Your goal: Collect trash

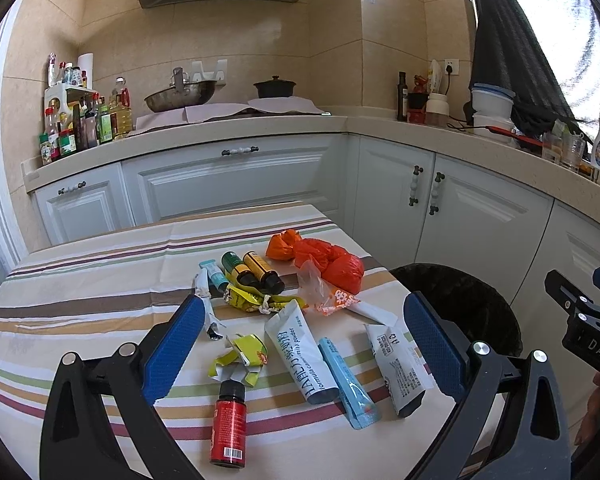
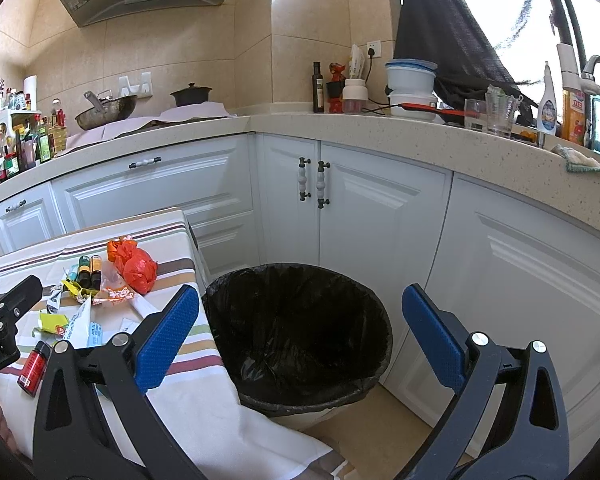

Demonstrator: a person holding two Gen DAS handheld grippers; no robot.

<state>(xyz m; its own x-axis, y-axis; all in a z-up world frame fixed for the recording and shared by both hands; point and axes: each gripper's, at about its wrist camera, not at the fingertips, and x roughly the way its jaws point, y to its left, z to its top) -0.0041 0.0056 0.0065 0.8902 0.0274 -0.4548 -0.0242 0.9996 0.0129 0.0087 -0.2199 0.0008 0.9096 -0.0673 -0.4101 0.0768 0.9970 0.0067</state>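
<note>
Bin (image 2: 296, 336) mouth wide open w/ black liner, nothing over it; approach from above is free. Tablecloth (image 1: 100, 280) left half bare, but centre crowded w/ sachets (image 1: 304, 356), bottles (image 1: 252, 272), orange bag (image 1: 328, 264) lying close together. Cabinets (image 2: 380, 220) hem the bin in behind.

Both grippers are held wide open with nothing between the blue pads. The left gripper (image 1: 304, 344) is held level and pointed forward, and the right gripper (image 2: 300, 338) is held beside it, angled slightly down
</note>
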